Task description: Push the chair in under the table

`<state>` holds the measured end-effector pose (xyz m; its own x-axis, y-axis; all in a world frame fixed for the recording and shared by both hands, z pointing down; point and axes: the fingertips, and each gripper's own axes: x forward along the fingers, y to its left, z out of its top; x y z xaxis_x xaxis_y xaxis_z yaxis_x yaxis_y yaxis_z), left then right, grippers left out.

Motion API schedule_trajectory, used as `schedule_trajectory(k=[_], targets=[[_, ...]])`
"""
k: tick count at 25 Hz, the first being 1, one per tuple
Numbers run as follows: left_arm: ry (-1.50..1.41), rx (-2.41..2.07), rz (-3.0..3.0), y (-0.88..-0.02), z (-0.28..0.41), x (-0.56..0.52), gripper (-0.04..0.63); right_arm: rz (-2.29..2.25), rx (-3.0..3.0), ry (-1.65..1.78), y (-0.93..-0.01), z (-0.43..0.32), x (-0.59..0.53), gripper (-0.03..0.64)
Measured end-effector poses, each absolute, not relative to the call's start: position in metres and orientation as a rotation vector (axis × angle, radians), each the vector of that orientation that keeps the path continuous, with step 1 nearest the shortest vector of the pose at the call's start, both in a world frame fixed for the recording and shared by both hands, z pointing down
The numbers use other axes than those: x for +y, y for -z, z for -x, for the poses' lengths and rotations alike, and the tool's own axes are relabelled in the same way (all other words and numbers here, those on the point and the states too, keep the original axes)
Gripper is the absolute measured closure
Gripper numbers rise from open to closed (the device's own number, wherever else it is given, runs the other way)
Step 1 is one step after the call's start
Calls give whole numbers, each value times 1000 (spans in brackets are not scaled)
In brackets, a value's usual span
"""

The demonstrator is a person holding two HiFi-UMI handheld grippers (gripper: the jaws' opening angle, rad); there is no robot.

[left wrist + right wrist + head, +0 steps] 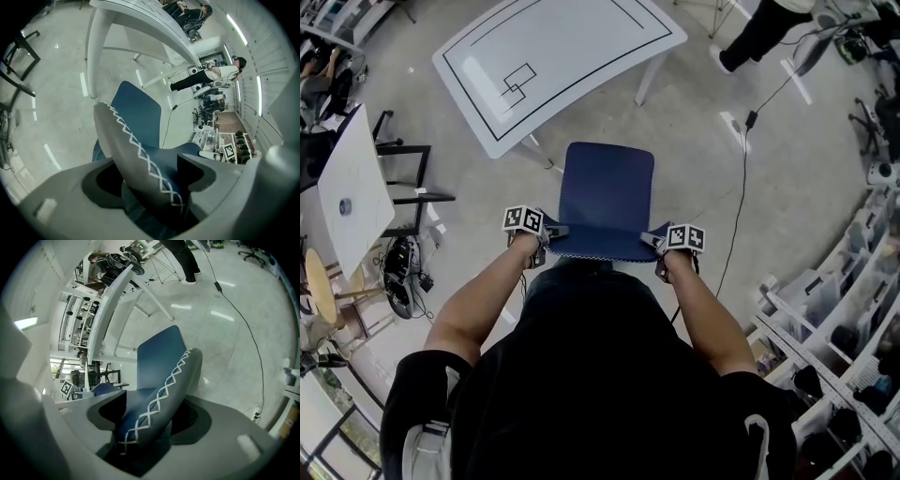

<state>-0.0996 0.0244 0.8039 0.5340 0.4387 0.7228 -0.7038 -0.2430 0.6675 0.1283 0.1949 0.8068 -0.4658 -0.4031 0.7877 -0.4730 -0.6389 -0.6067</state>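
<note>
The blue chair (607, 192) stands between the person and the white table (572, 47), which lies ahead and a little to the left. The left gripper (551, 232) and right gripper (654, 242) each clamp a top corner of its back. The seat front seems just short of the table edge, so the push runs forward and slightly left.

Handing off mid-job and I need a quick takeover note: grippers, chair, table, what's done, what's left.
The left gripper has its fingers closed on the left top corner of the chair backrest; the right gripper is closed on the right corner.
The chair stands facing the white table, seat not yet under it.
Done: both grips taken.
Left: push the chair forward under the table, then release.
</note>
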Motion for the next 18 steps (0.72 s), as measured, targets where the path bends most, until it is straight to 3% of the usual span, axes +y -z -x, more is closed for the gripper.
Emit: schedule_trajectory(k=[18], targets=[[-1065,-221,-1441,-799,62,-60,252,-1593,-1310,-2284,-794,-171,101,295]])
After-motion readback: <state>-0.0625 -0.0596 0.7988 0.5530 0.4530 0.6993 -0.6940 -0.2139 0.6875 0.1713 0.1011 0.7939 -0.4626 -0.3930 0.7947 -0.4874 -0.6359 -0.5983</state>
